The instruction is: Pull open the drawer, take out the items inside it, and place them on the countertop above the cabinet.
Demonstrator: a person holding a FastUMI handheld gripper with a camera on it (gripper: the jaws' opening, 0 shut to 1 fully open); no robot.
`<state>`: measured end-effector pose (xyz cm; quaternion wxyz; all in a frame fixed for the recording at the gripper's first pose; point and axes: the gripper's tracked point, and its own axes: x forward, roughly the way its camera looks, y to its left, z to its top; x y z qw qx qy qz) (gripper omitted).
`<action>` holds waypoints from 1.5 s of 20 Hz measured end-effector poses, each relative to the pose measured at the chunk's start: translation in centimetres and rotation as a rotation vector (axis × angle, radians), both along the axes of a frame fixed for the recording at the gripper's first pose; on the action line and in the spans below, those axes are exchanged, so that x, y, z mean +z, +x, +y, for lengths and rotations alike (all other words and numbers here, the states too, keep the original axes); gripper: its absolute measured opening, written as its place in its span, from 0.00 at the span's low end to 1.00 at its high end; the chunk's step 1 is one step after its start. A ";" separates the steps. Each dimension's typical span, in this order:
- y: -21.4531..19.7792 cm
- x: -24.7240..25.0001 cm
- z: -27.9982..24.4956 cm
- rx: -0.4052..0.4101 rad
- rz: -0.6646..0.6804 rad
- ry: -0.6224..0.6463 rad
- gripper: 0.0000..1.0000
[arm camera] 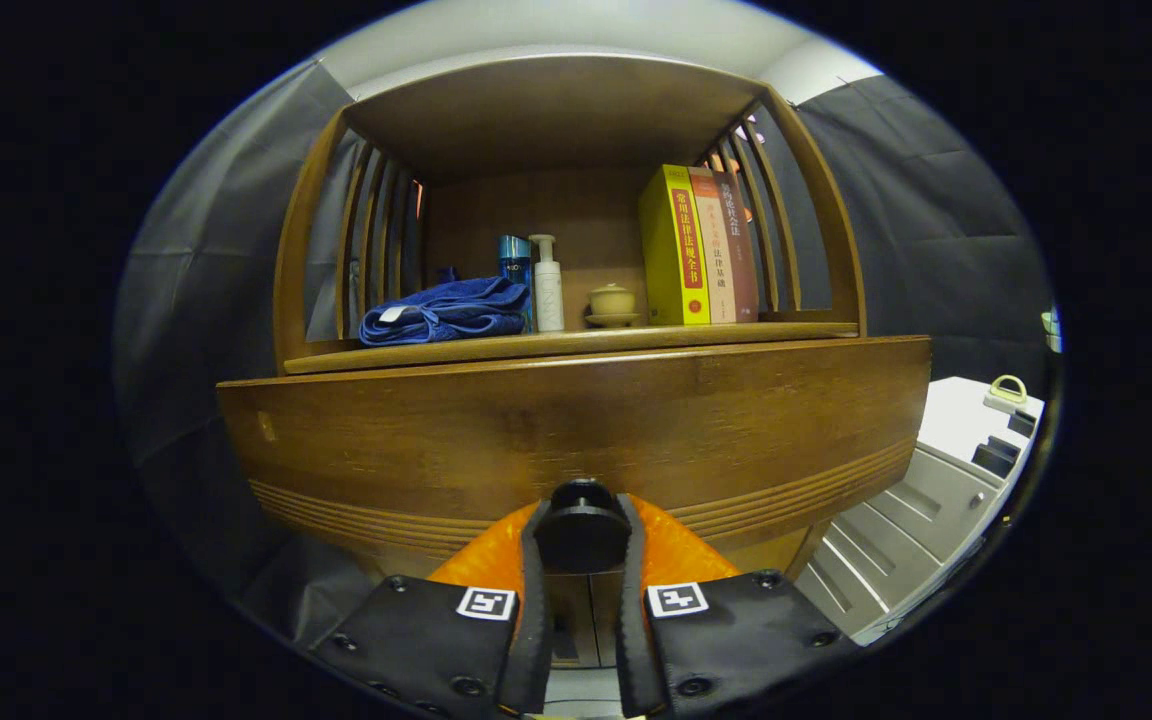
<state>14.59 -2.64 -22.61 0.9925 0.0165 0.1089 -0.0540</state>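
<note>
A wooden cabinet stands right in front of me, its broad drawer front (576,425) spanning the view. A round dark knob (582,535) sticks out from the lower middle of that front. My gripper (583,545) has its two fingers closed against the knob's left and right sides. Above the drawer runs the countertop (786,331), under an open shelf frame. The drawer's inside is hidden.
On the countertop lie a folded blue towel (444,312), a blue bottle (514,262), a white pump bottle (547,285), a small lidded cup (612,302) and upright books (696,245). A white unit (936,480) stands low to the right.
</note>
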 end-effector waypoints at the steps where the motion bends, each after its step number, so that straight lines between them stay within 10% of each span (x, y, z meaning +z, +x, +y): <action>1: -0.9 0.1 0.1 -0.001 0.001 0.000 0.35; 18: -7.8 -0.3 0.4 0.003 0.027 0.001 0.37; 30: -7.7 -0.2 0.3 0.001 0.032 0.019 0.79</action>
